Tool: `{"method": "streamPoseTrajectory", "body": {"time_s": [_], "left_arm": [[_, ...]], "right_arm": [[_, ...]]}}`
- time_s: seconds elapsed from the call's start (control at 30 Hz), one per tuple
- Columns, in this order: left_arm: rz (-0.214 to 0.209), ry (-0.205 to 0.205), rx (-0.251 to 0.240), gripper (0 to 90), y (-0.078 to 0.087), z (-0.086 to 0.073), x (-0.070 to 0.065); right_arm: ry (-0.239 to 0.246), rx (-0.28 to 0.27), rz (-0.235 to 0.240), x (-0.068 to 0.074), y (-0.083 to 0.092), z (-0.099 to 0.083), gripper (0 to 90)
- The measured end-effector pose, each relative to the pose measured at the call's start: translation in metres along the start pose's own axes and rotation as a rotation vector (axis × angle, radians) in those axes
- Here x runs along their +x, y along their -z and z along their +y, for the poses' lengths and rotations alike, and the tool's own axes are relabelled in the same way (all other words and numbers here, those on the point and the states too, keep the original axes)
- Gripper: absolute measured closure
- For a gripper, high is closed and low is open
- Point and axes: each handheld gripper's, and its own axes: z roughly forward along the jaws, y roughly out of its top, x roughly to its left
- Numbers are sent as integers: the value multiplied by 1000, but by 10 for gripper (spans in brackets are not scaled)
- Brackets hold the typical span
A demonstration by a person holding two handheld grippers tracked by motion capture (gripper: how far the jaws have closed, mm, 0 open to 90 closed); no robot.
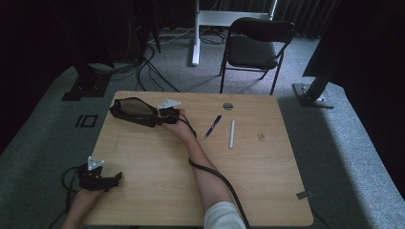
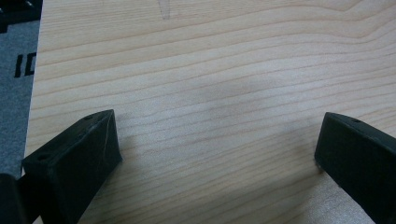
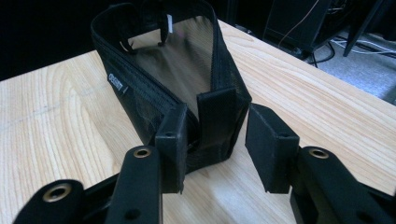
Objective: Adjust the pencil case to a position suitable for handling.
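The right tongs [image 3: 215, 144] straddle the black mesh pouch's [image 3: 173, 70] end at the worktop's [image 1: 157, 162] eleven o'clock, unclenched, while the left tongs [image 2: 217, 154] gape empty.

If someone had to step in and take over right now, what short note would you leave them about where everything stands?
Right gripper: jaws set around the near end of the open black mesh pouch at the table's far left; one pad touches it, the other stands just off, so no firm grip yet.
Left gripper: open over bare wood at the near left edge, holding nothing.
Blue pen, white stick and a small tan piece lie loose to the pouch's right.
Done: pouch stands open.
Left: probably secure the pouch, then load the loose items.
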Motion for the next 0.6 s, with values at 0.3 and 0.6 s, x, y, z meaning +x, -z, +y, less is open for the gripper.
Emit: {"method": "streamPoseTrajectory", "body": {"time_s": [0.3, 0.6], "left_arm": [[-1, -2, 1, 1, 0, 0, 0], [0, -2, 0, 1, 0, 0, 0]], "right_arm": [[-7, 12, -9, -1, 0, -1, 737], [5, 14, -7, 2, 9, -5, 741]]}}
